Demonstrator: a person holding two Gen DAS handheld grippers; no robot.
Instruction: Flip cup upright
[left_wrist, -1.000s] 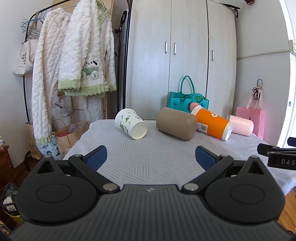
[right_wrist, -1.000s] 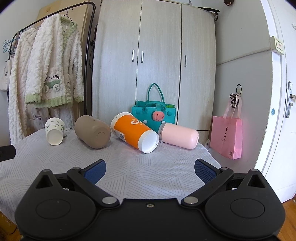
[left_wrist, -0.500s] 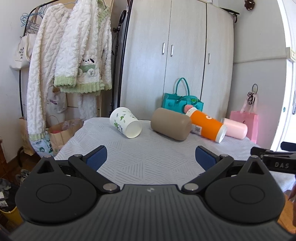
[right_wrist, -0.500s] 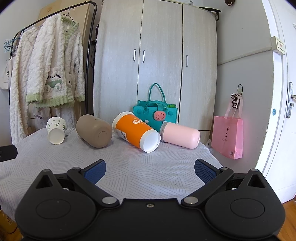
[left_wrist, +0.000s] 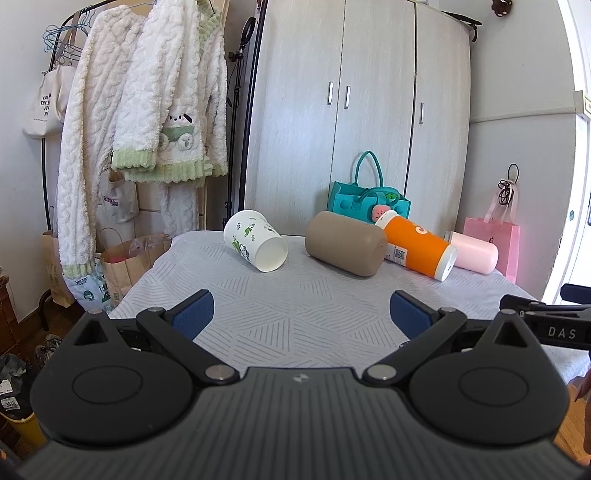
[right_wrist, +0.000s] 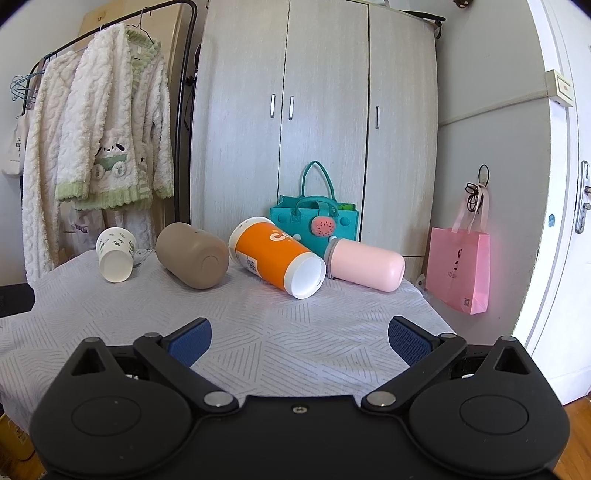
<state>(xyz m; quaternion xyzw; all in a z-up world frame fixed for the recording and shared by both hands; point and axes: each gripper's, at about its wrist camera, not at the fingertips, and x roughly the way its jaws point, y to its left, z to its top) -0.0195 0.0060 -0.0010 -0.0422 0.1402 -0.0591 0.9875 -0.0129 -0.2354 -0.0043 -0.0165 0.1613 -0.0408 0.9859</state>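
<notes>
Room: I see a bedroom with a grey three-door wardrobe (right_wrist: 317, 122) behind a table (left_wrist: 295, 306) under a white cloth with grey line patterns; fleece pyjamas (left_wrist: 147, 122) hang on a rack at the left.
Cups, count: four, all lying on their sides in a row along the far edge of the table.
Paper cup (left_wrist: 255, 245): far-left end, white with green leaf print, mouth turned toward me.
Brown tumbler (left_wrist: 345, 248): next along, its closed end toward me.
Orange cup (right_wrist: 276, 256): third, white end facing me and to the right.
Pink tumbler (right_wrist: 364, 264): far-right end, touching or just beside the orange one; I can't quite tell which.
Bags, count: one teal felt tote (right_wrist: 314, 221) behind the cups, one pink paper bag (right_wrist: 458, 273) by the wall.
Left gripper (left_wrist: 301, 312): jaws spread wide, holding nothing, over the near edge.
Right gripper (right_wrist: 299, 338): likewise wide apart and empty, near edge.
Handling, my judgement: the paper cup looks light and crushable, so I'd pinch it gently across mid-wall; the tumblers look stiff, smooth and prone to rolling.
</notes>
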